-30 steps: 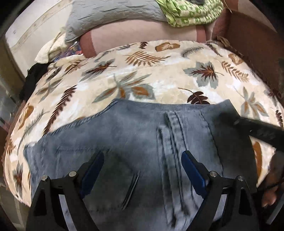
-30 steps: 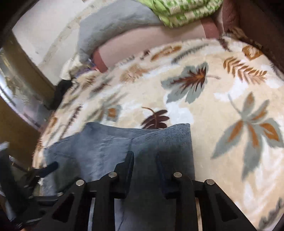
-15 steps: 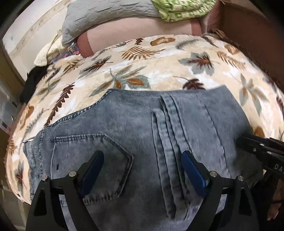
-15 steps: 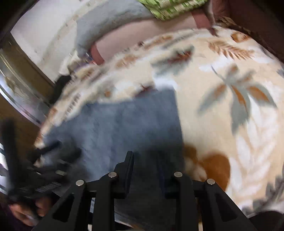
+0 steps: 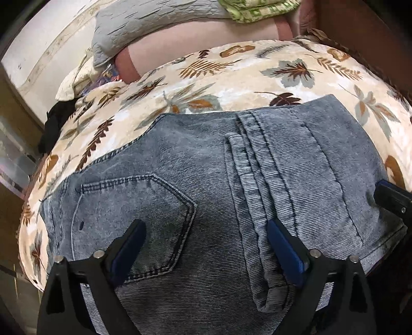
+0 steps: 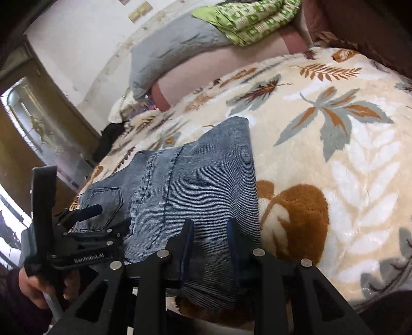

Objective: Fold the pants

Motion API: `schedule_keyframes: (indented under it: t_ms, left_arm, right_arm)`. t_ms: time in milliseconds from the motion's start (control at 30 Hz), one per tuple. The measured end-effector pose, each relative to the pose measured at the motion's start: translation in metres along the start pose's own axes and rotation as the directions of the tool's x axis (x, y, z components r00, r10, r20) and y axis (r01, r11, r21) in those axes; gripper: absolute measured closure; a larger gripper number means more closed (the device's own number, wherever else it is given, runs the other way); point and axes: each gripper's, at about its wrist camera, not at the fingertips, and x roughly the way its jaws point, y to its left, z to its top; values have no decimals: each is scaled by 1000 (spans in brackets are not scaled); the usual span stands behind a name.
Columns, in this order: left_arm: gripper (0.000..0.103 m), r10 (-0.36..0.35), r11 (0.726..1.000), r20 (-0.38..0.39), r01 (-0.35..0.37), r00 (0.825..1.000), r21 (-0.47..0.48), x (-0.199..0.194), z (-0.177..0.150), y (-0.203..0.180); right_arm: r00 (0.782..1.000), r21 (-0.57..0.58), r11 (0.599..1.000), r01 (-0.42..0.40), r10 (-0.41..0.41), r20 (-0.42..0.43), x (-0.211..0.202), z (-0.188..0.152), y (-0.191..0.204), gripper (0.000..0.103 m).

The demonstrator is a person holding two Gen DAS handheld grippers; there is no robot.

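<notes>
Grey-blue jeans [image 5: 211, 180] lie folded on a leaf-print blanket [image 5: 231, 77], back pocket [image 5: 134, 214] up, at the bed's near edge. My left gripper [image 5: 206, 247] is open, its blue-padded fingers spread wide just above the jeans near the pocket and the folded leg seams. My right gripper [image 6: 209, 247] has its jaws narrowly apart around the near right edge of the jeans [image 6: 200, 185]; the fabric sits between the pads. The left gripper also shows in the right wrist view [image 6: 85, 226], held by a hand.
A grey pillow [image 5: 154, 23], a pink bolster [image 5: 206, 38] and a green patterned cloth [image 5: 260, 10] lie at the bed's far end. A brown bed frame [image 5: 365, 38] runs along the right. A dark garment [image 5: 56, 121] hangs at the left edge.
Both grippers have pulled back toward the near edge. The jeans now lie spread with the back pocket showing. The right gripper has tilted and now straddles the right edge.
</notes>
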Motion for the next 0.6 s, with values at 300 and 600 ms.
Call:
schedule_keyframes:
  t_ms: [300, 600]
  left_arm:
    - [0, -60, 993, 20, 62, 998, -99, 9, -8, 12]
    - [0, -83, 990, 35, 86, 996, -111, 10, -11, 15]
  right_arm:
    - [1000, -21, 1000, -5, 6, 13, 2, 0, 2, 69]
    - [1000, -40, 999, -1, 2, 15, 3, -1, 4, 66]
